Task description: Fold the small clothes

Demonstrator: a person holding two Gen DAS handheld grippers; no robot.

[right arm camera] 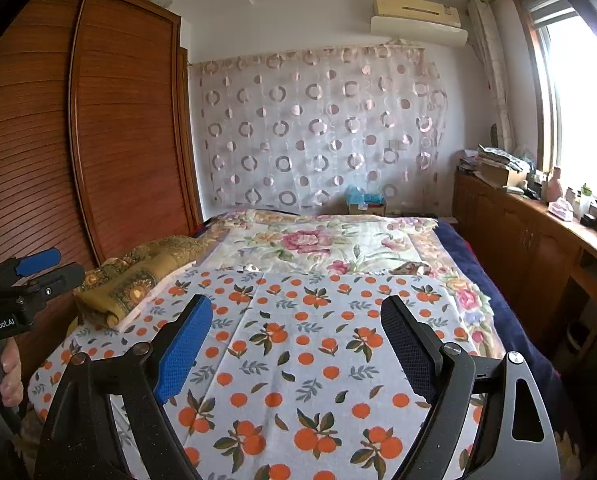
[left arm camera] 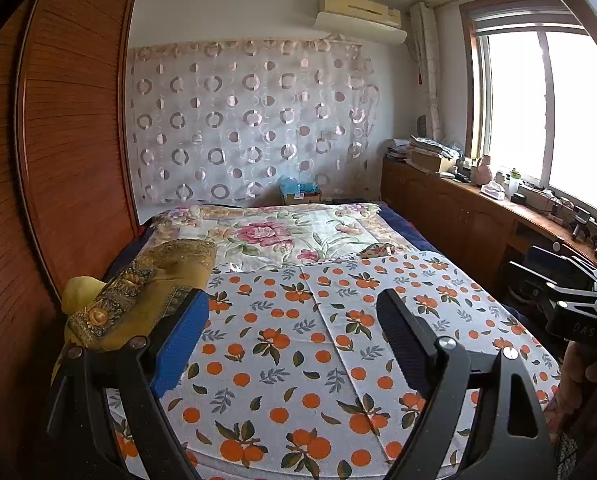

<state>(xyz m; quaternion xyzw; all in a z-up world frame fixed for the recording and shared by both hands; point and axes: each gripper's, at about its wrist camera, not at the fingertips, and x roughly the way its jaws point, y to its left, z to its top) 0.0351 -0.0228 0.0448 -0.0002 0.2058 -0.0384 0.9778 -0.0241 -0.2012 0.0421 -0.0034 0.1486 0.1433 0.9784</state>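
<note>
Both grippers, left gripper and right gripper, wide open, empty; orange-print cloth flat below.

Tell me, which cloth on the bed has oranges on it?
The white sheet right under both open grippers. It has orange fruits and leaves. The blanket behind shows pink flowers, and the gold cloth lies bunched at the left.

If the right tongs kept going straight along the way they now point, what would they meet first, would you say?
Probably the white cotton cloth printed with oranges spread on the bed: the open right tongs point forward and slightly down over it, with nothing between. Depth is unclear.
</note>
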